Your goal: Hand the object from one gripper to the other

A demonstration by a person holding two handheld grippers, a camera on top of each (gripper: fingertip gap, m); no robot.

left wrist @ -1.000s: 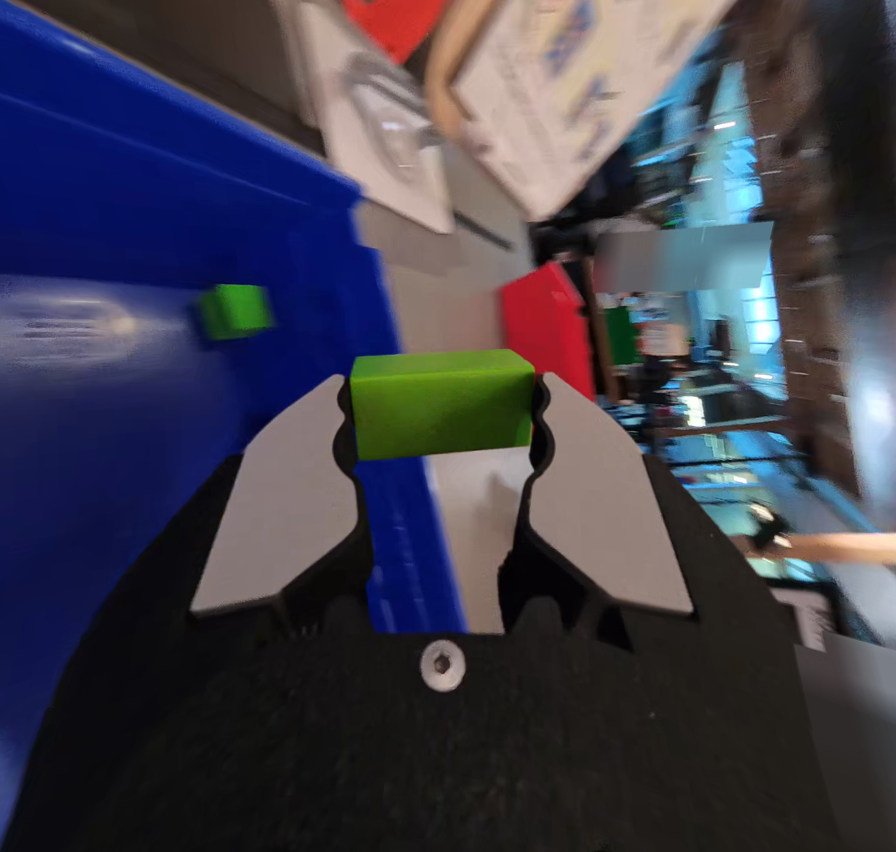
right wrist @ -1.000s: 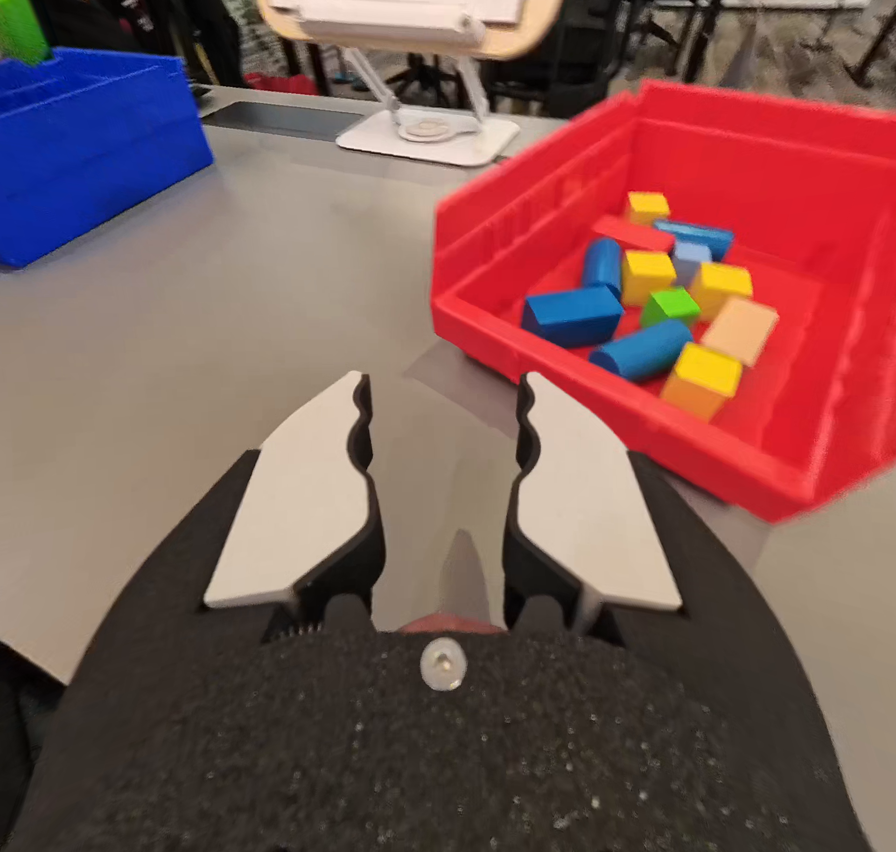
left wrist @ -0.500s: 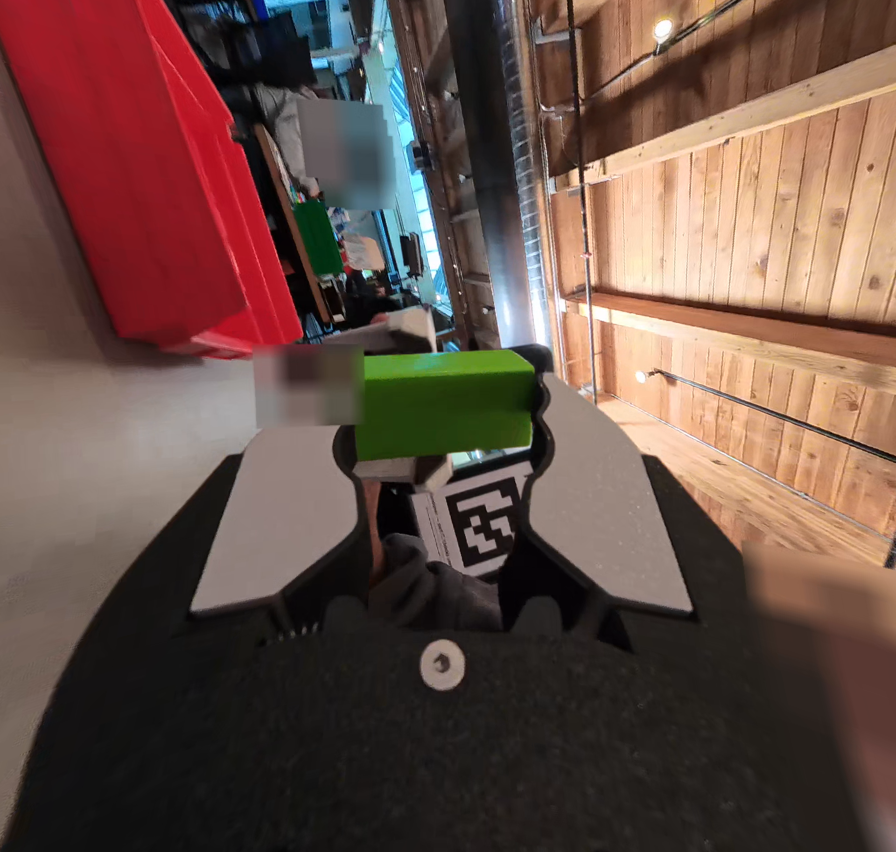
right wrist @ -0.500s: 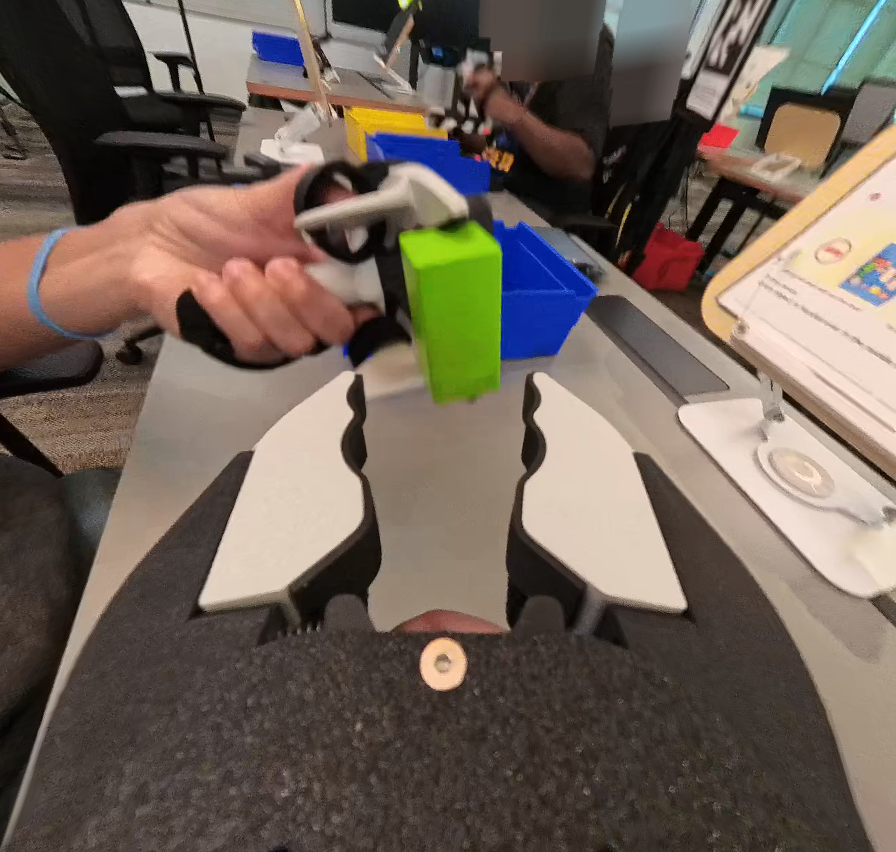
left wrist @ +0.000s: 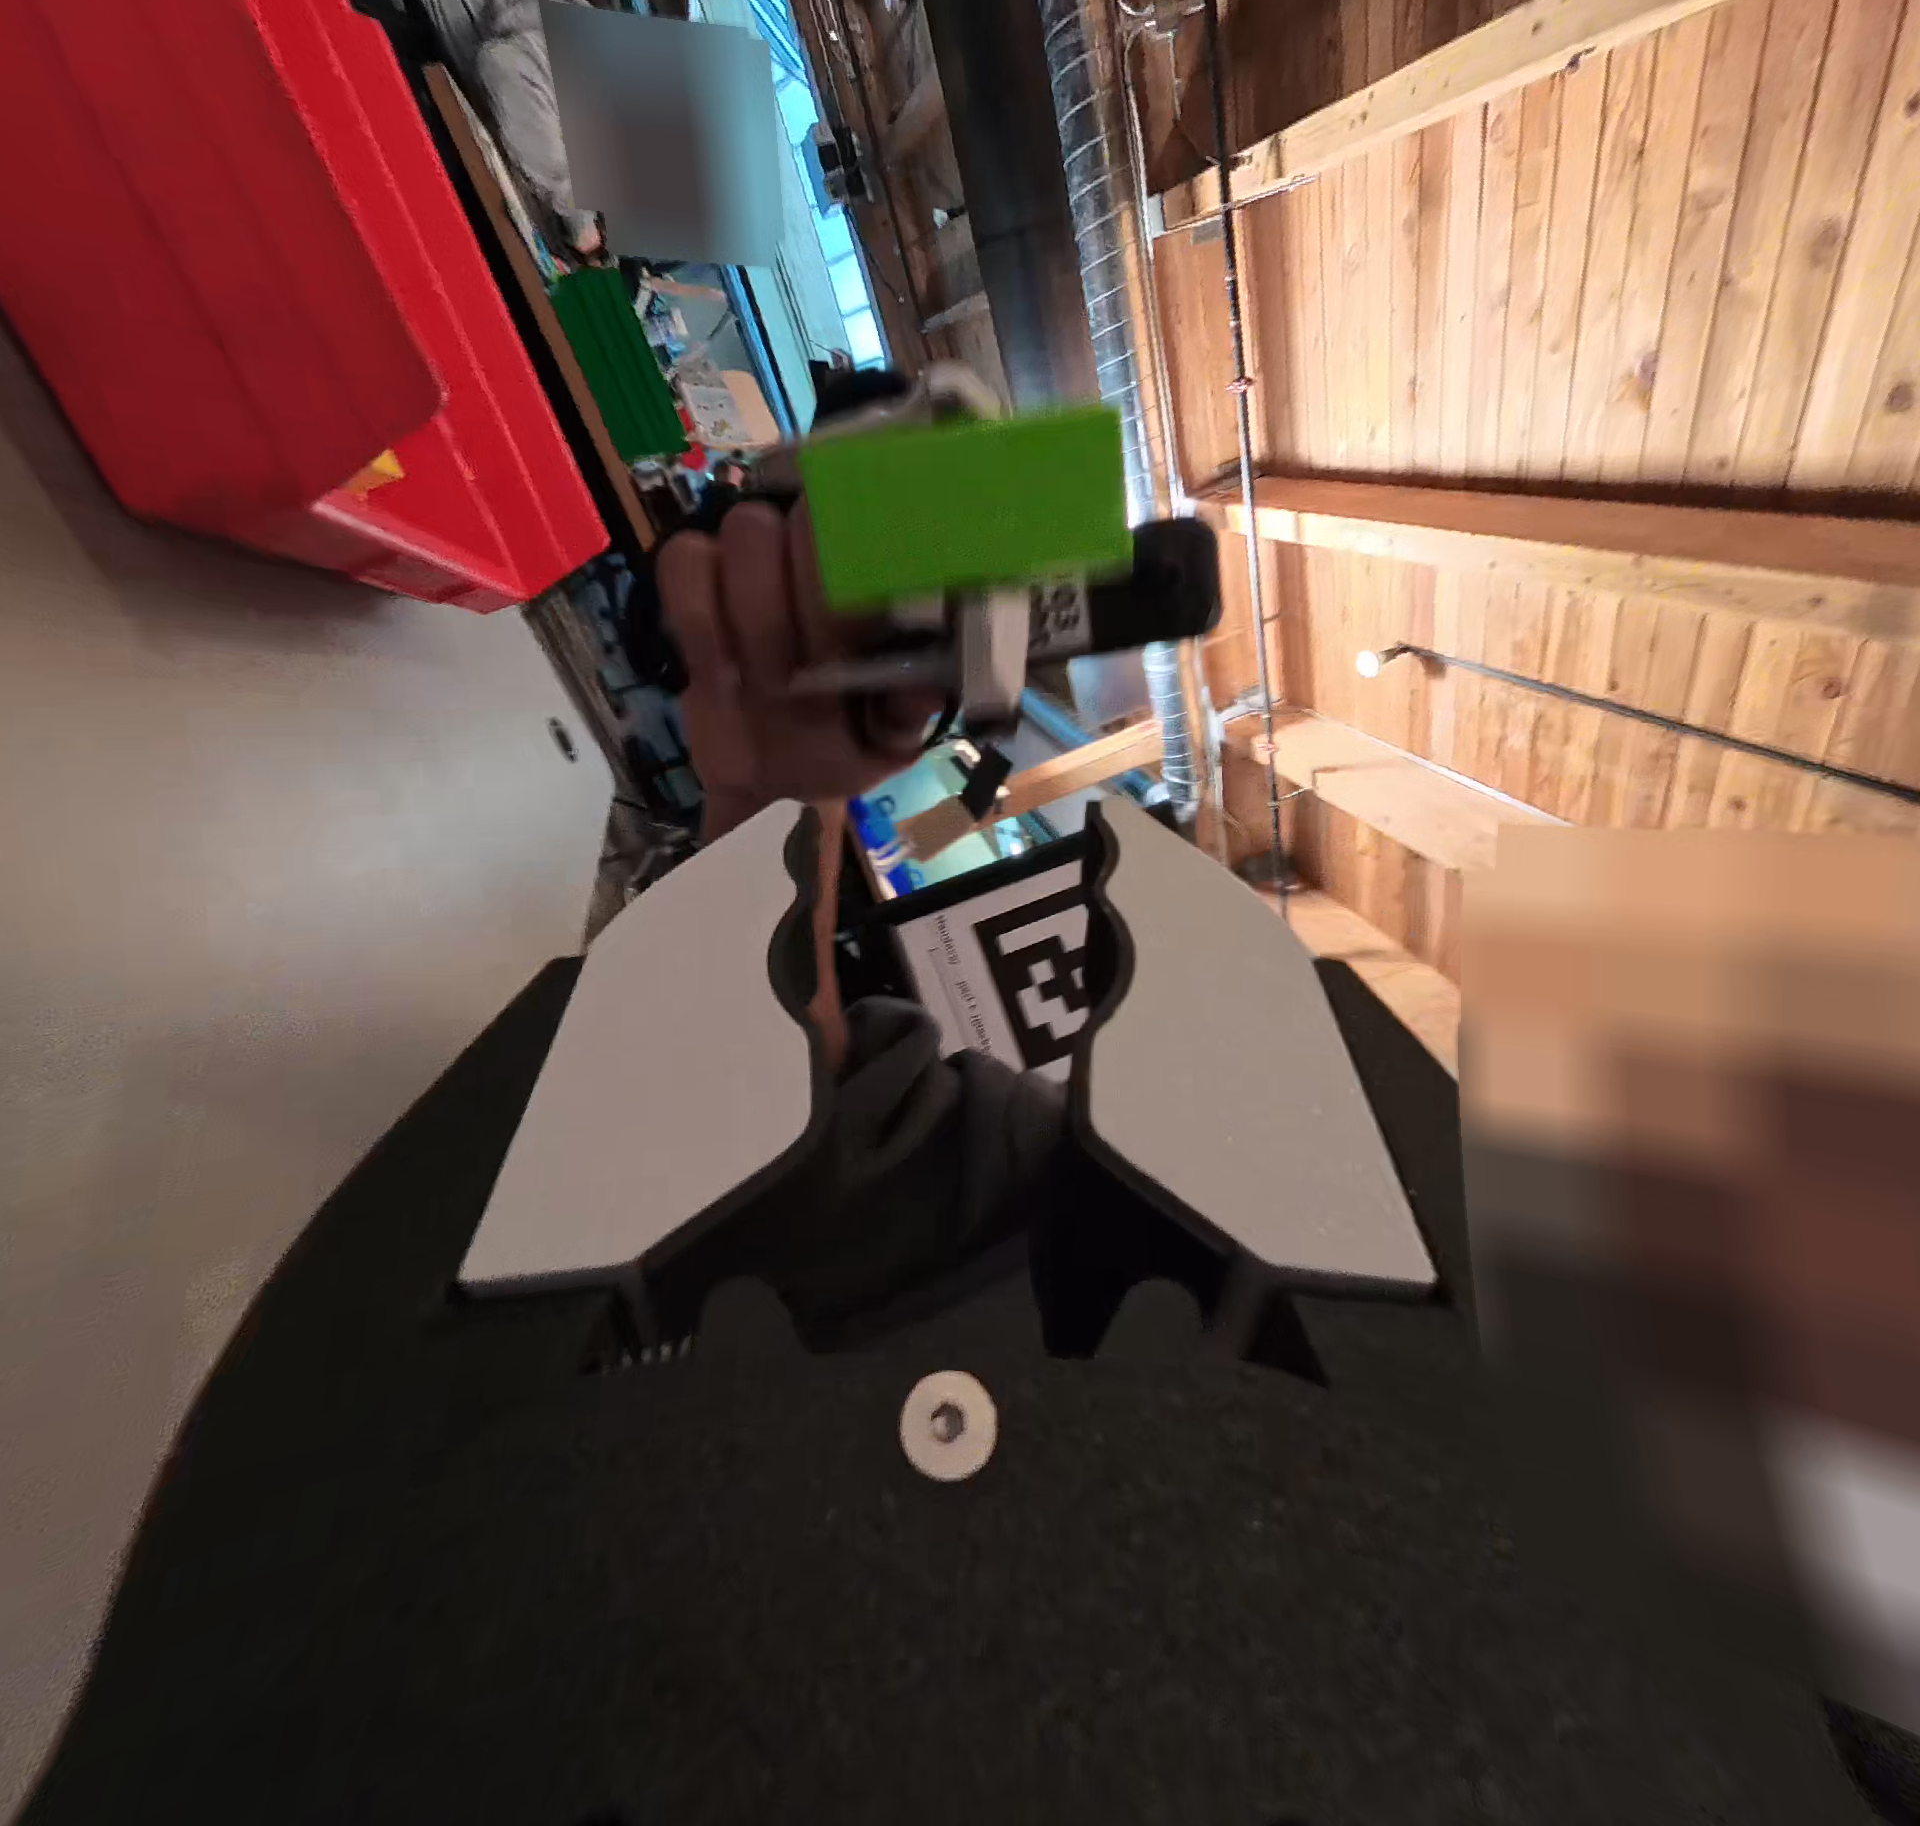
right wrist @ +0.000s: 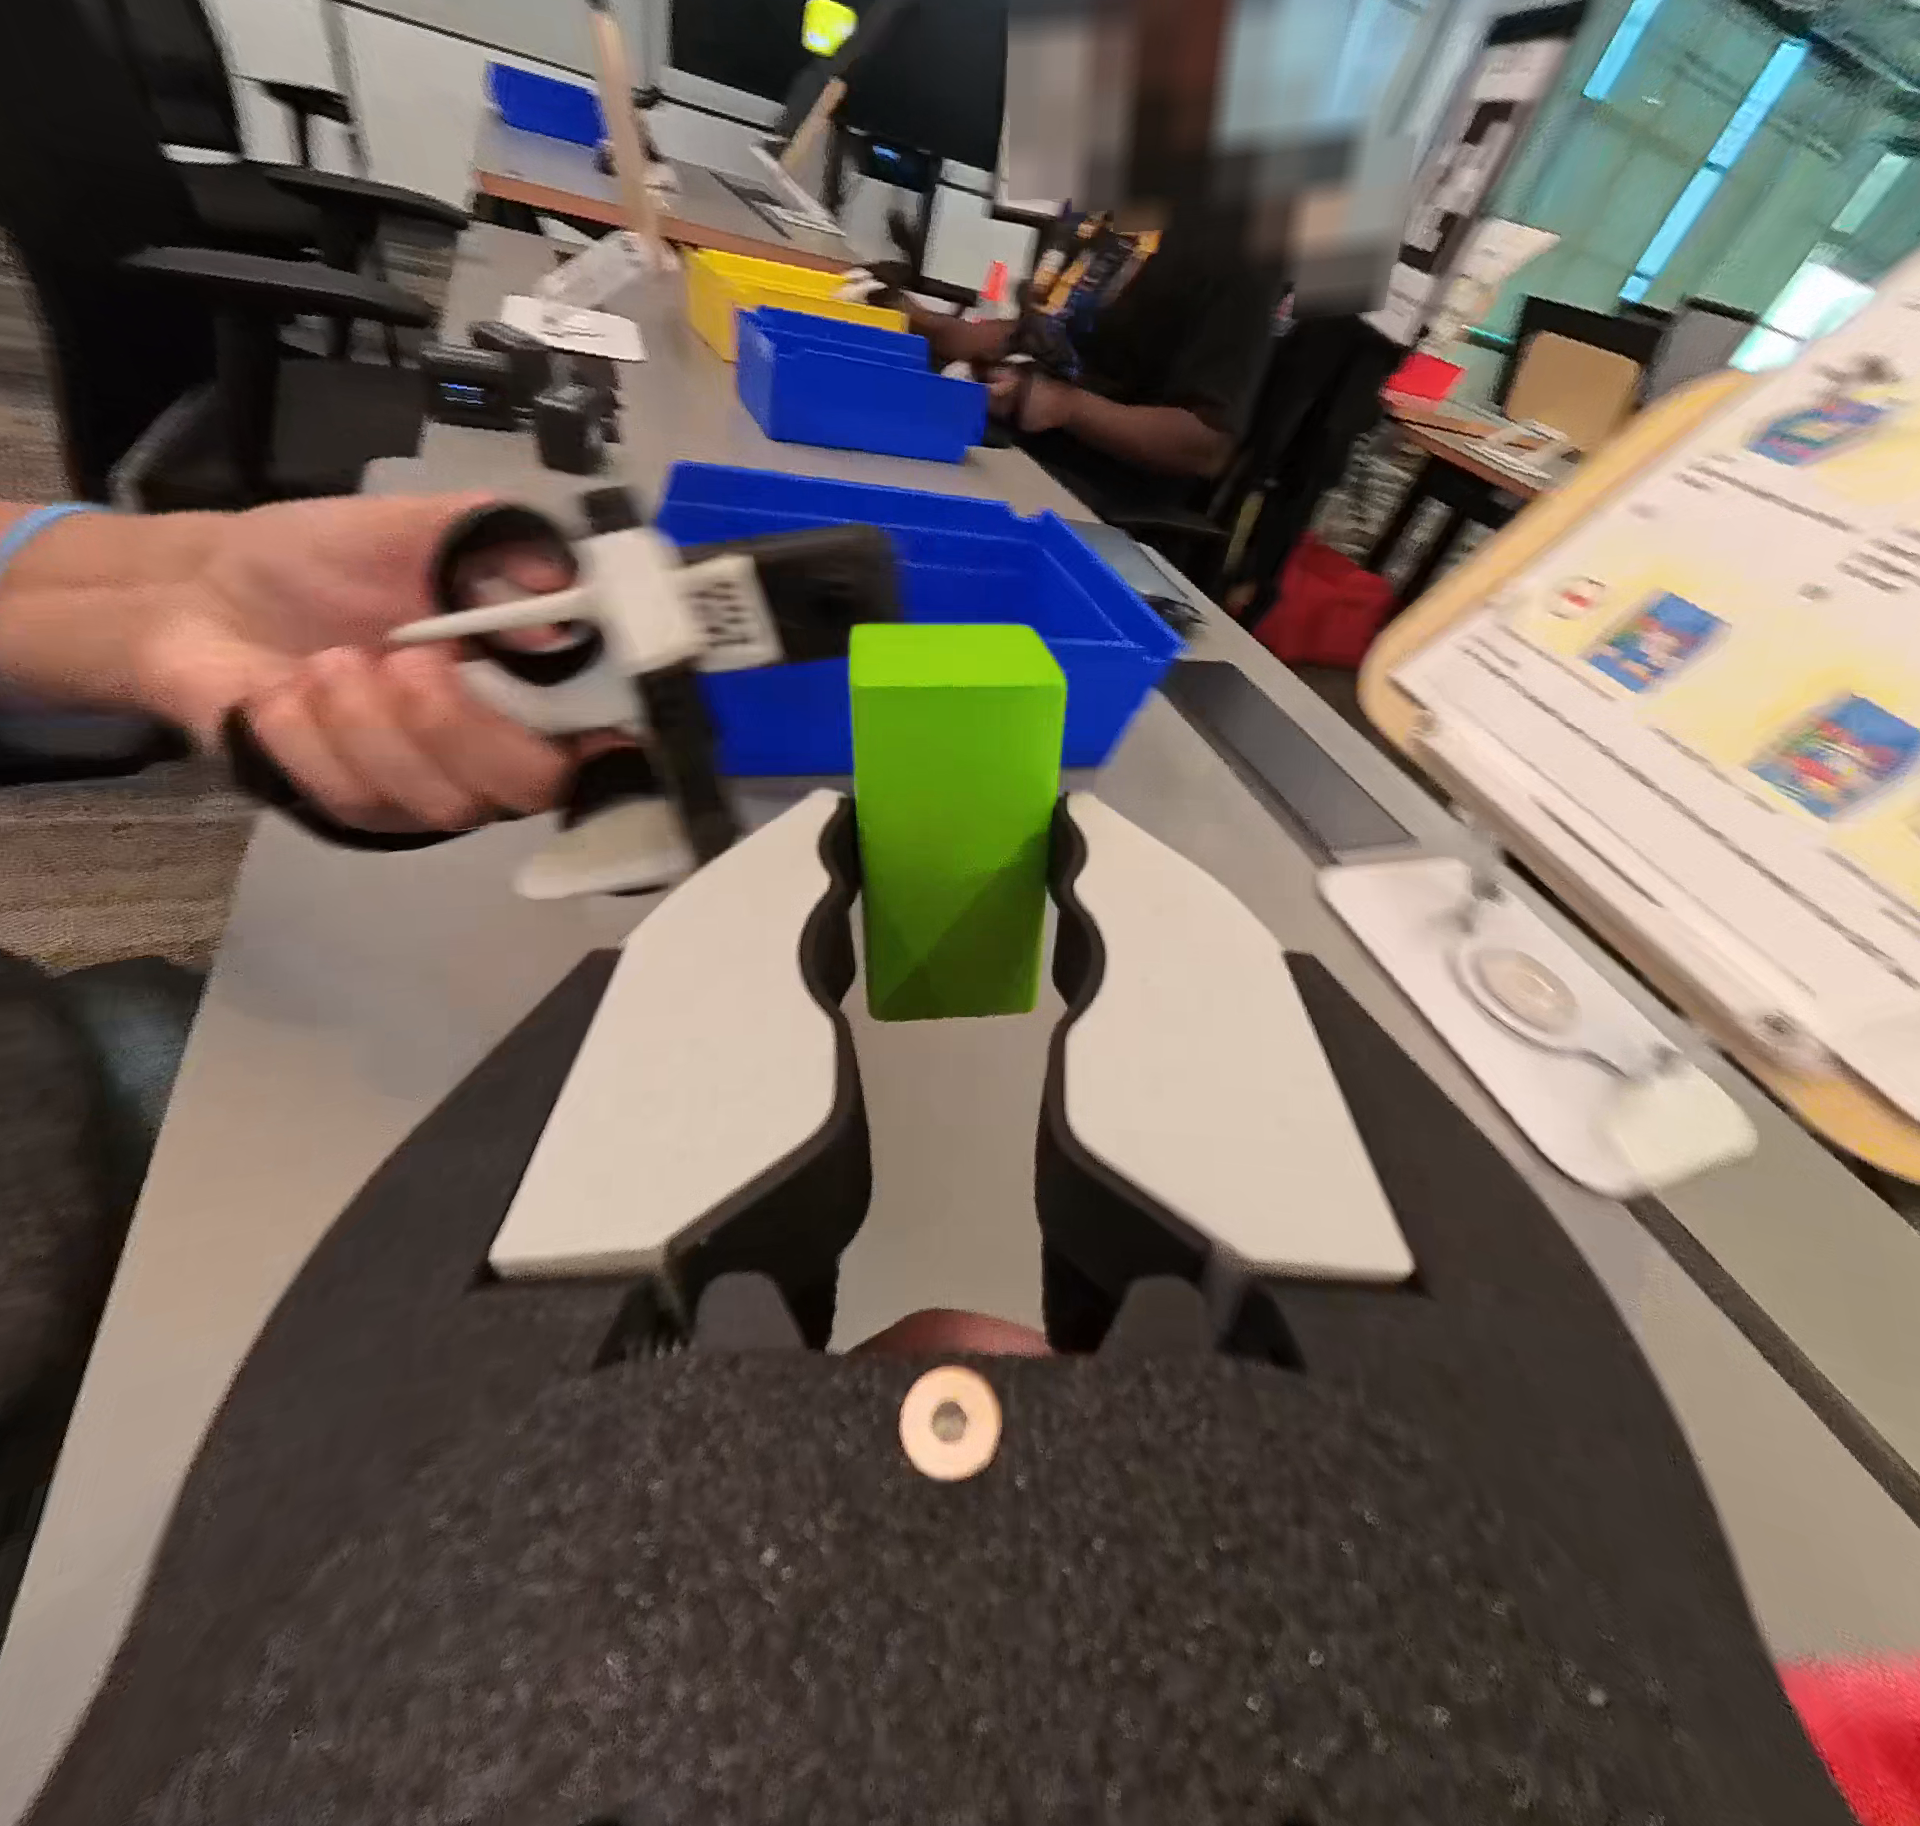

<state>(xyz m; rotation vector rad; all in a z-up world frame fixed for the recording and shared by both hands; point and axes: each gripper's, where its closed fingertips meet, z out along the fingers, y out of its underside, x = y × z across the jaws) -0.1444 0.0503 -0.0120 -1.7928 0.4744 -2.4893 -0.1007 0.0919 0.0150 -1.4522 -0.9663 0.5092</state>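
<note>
A bright green rectangular block (right wrist: pixel 951 810) stands upright between the pads of my right gripper (right wrist: pixel 951 841), which is shut on its lower half above the grey table (right wrist: pixel 416 997). My left gripper (right wrist: pixel 717 727), held by a hand (right wrist: pixel 312 675), is a little to the left of the block and apart from it. In the left wrist view my left gripper (left wrist: pixel 945 841) is open and empty. There the green block (left wrist: pixel 966 503) shows farther off, lying crosswise in the other gripper, with a clear gap to my fingertips.
A blue bin (right wrist: pixel 935 571) stands on the table behind the block. A red bin (left wrist: pixel 260 270) is at the other side. A tilted document stand (right wrist: pixel 1662 737) on a white base (right wrist: pixel 1507 997) is on the right. A person sits at the back.
The green block has passed from my left gripper to my right gripper. The right gripper closed on it. The left gripper opened and drew back from the block.
</note>
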